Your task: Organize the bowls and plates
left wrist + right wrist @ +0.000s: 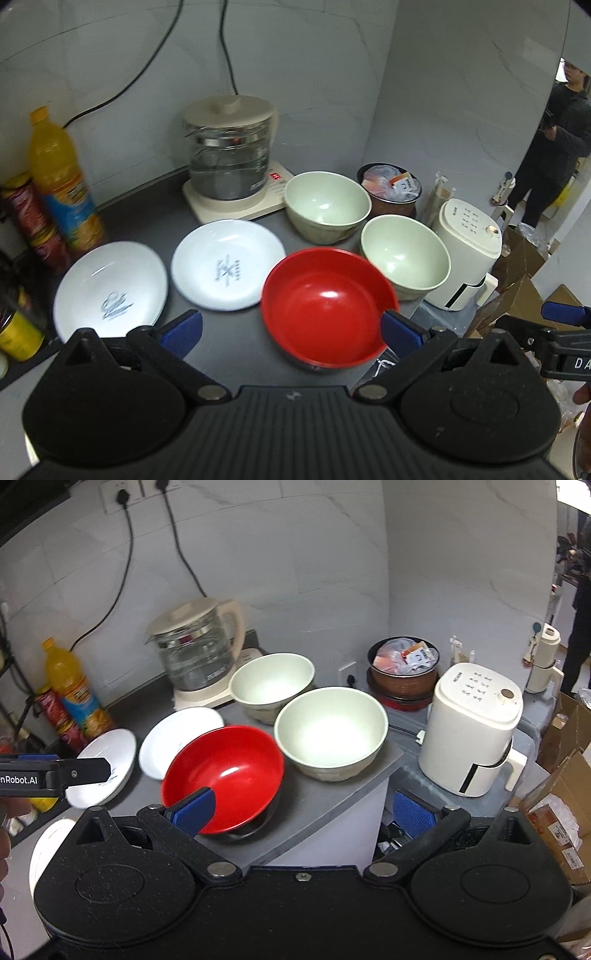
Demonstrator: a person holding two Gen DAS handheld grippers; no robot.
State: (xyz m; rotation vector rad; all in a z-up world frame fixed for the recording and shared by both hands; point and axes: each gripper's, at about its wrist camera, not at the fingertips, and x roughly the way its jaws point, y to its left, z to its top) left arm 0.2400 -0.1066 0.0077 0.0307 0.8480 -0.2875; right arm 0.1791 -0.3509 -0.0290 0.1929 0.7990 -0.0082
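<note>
Both grippers' jaws gape empty — left gripper (291, 328) and right gripper (303, 812) flank the red bowl (327, 306).

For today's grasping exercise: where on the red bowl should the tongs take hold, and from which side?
Grip the red bowl by its thin near rim, one finger inside and one outside, coming from the counter's front edge. The green bowl and white plate probably crowd its far sides.
</note>
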